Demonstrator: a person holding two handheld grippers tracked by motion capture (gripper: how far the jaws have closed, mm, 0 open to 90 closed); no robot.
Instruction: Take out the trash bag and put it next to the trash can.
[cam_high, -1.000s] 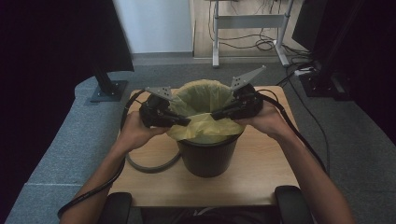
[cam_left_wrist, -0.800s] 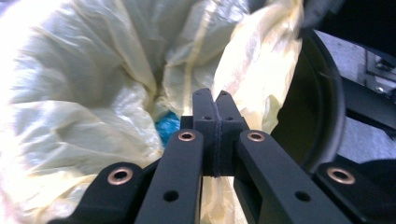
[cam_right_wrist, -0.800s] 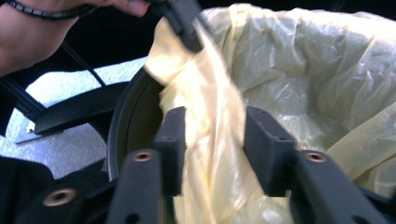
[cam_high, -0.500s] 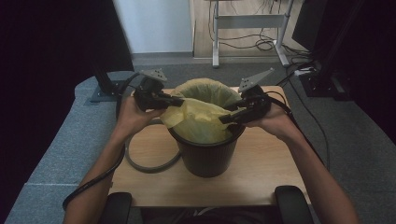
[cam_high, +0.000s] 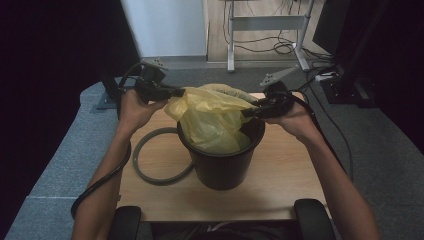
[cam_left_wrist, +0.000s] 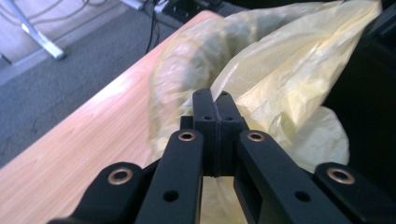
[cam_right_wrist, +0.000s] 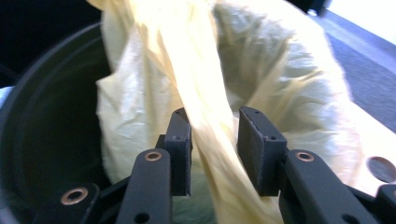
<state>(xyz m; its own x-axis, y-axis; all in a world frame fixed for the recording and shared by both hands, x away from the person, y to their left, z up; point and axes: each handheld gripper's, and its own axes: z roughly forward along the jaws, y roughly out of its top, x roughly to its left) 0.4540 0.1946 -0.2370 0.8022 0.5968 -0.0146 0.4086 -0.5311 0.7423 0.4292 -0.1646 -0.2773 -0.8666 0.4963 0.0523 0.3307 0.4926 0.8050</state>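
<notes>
Bag (cam_high: 212, 120) looks thin, light and slippery, best pinched at its rim: left gripper (cam_high: 177, 91) fingers pinch its edge, right gripper (cam_high: 248, 112) fingers have just been closing, spread around a fold over the bin (cam_high: 222, 167).

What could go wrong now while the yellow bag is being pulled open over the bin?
1. The right tool has just been closing, but its jaws stand apart around the bag; the film may slip out.
2. The left tool is shut on thin film; a hard pull may tear it.
3. Pulling sideways may tip the bin.
</notes>
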